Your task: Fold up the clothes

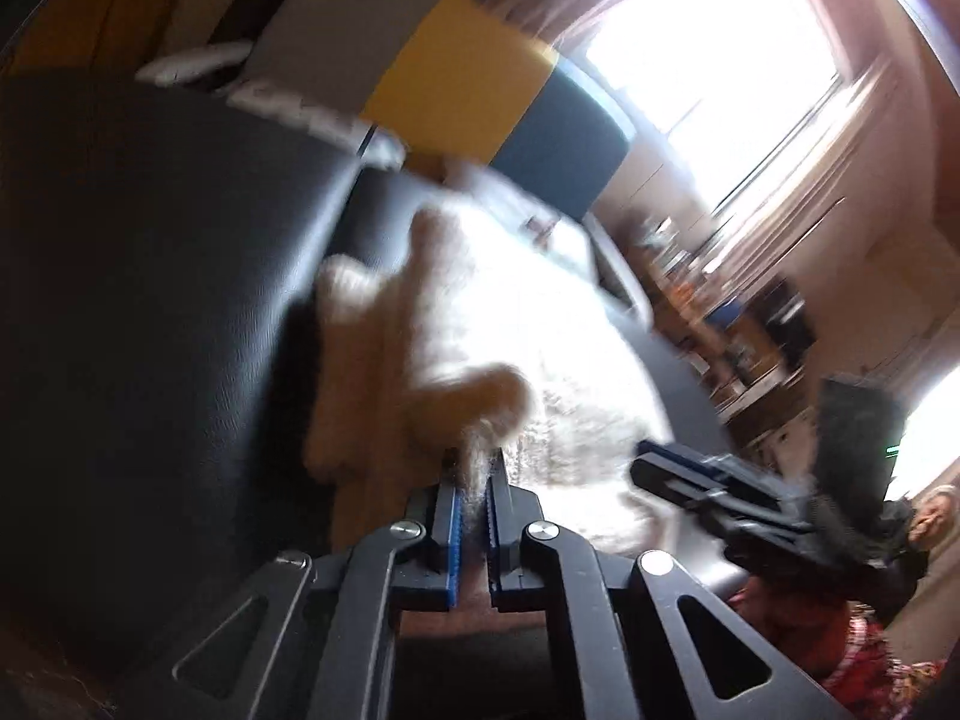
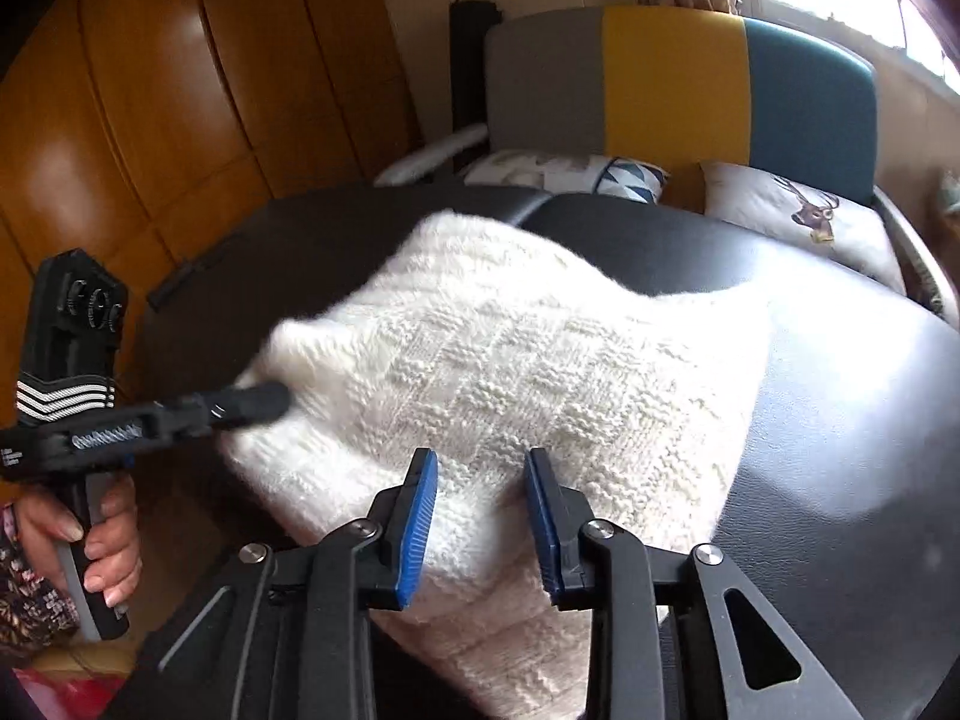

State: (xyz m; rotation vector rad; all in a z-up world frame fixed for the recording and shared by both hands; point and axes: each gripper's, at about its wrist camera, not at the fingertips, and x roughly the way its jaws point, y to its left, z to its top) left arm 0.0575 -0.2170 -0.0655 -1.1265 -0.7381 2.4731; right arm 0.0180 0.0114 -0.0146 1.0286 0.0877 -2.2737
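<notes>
Right wrist view has my right gripper point(image 2: 480, 480) nearest, its blue-padded fingers spread apart over the near part of the white knitted sweater point(image 2: 510, 372), holding nothing. At the left my left hand point(image 2: 102, 534) grips the handle of my left gripper point(image 2: 270, 399), whose tip is pressed into the sweater's left edge; there is white lettering on its side, too small and blurred to read. The sweater lies across the black table point(image 2: 840, 450), its near end cut off under my gripper. Beyond the table stands a chair point(image 2: 678, 84) with grey, yellow and teal panels, holding a triangle-patterned cushion point(image 2: 624, 177) and a cushion with a deer print point(image 2: 804, 216); orange wooden panels point(image 2: 150, 90) fill the far left. Left wrist view, badly blurred, adds what the other cannot: my left gripper point(image 1: 474, 474) is clamped on a bunched fold of the sweater point(image 1: 420, 360), white fibres caught between the blue pads, and the right gripper point(image 1: 708, 480) shows at the right, smeared. Far right, a bright window point(image 1: 720, 60) washes out the cluttered shelves below it.
</notes>
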